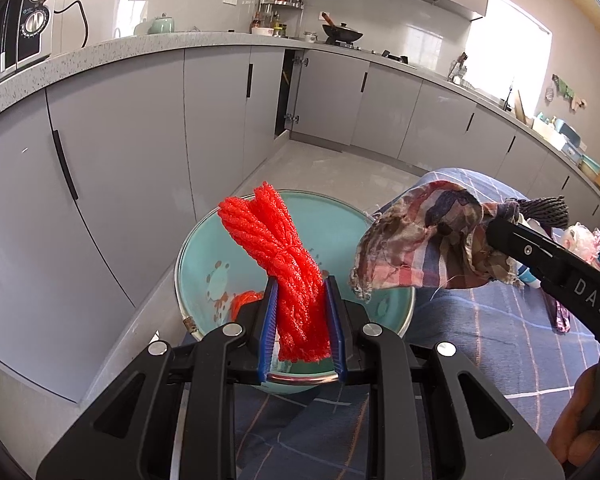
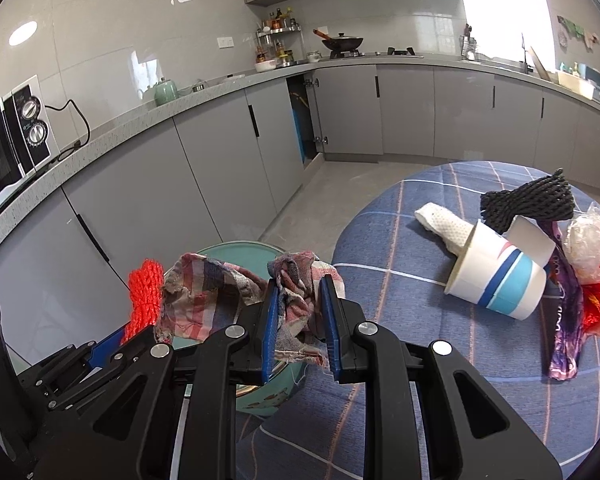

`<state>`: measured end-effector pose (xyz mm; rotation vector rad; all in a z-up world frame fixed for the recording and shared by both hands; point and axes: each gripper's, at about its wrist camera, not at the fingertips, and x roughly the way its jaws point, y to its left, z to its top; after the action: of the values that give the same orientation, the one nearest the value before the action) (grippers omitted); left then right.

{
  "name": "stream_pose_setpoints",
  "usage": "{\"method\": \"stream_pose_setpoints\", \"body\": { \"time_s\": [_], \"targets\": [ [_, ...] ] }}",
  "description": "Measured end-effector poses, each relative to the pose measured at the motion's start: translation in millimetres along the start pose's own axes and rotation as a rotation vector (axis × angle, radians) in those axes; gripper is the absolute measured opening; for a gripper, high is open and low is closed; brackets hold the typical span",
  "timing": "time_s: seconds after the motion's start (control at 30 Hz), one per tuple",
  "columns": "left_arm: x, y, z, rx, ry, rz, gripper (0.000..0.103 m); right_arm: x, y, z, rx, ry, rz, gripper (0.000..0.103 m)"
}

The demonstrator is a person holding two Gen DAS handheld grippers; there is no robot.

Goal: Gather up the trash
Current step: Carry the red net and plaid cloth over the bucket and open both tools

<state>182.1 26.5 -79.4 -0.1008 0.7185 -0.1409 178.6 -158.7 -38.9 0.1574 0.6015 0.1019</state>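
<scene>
Here, red rope bundle [image 1: 278, 264] upright, lengthwise.

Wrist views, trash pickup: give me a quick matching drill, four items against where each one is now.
Items:
1. red mesh rope bundle
2. faded plaid cloth rag
3. white paper cup with blue stripes
4. black coiled rope

Places:
A. lying on its side on the blue checked tablecloth
B. clamped in the left gripper, over the teal enamel basin
C. behind the cup, on the table
D. clamped in the right gripper

Pairs: 1-B, 2-D, 3-A, 4-C
</scene>
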Motion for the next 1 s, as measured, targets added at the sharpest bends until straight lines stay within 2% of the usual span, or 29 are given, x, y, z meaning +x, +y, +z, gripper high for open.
{"method": "stream_pose_setpoints", "body": {
  "time_s": [0.47, 1.0],
  "targets": [
    [24.6, 15.9, 5.8, -0.025, 0.045, -0.002, 0.023, 35.3, 11.2, -0.5, -0.023, 0.043, -0.019, 0.022],
    [55.1, 17.2, 8.3, -0.014, 0.107, 0.02, 0.023, 70.4, 17.2, -2.9, -0.033, 0.097, -0.031, 0.024]
  ]
}}
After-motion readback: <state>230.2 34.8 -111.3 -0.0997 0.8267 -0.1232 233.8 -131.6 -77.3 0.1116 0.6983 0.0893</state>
